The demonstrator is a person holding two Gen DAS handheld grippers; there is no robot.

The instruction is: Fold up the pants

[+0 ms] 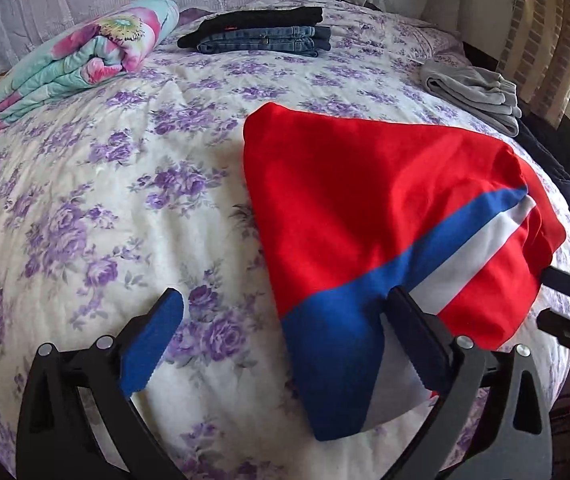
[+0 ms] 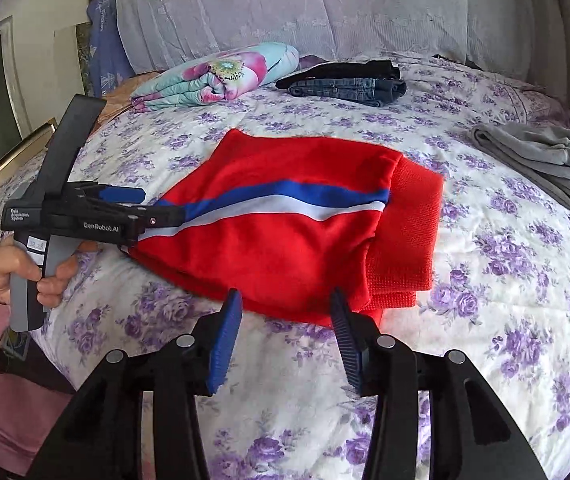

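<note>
- The red pants (image 2: 285,236), with a blue and white stripe along the side, lay on the bed (image 2: 505,280) near its front edge, already doubled over into a thick, roughly squared bundle.
- A mesh-textured red layer stuck out at the bundle's right end, so the edges did not line up neatly there.
- The left gripper (image 1: 285,312) sat at the near left end of the pants with its jaws spread wide; one finger (image 1: 417,336) lay against the blue part of the cloth, the other (image 1: 153,340) hung over bare bedspread, and no fabric was pinched between them.
- The right gripper (image 2: 285,312) hovered at the near edge of the bundle, jaws moderately apart and holding nothing, its tips just at the red hem.
- By my reading, the fold was largely made and the step in hand was either a last fold or tidying; which, I could not tell.
- The next move would probably call for both grippers to close on the near edge, or to tuck the mesh layer in, and then shift the bundle aside.
- Farther back lay a stack of folded jeans (image 2: 345,80) and, to its left, a rolled flowered blanket (image 2: 221,76).
- At the far right sat a folded grey garment (image 2: 537,160), well apart from the pants.
</note>
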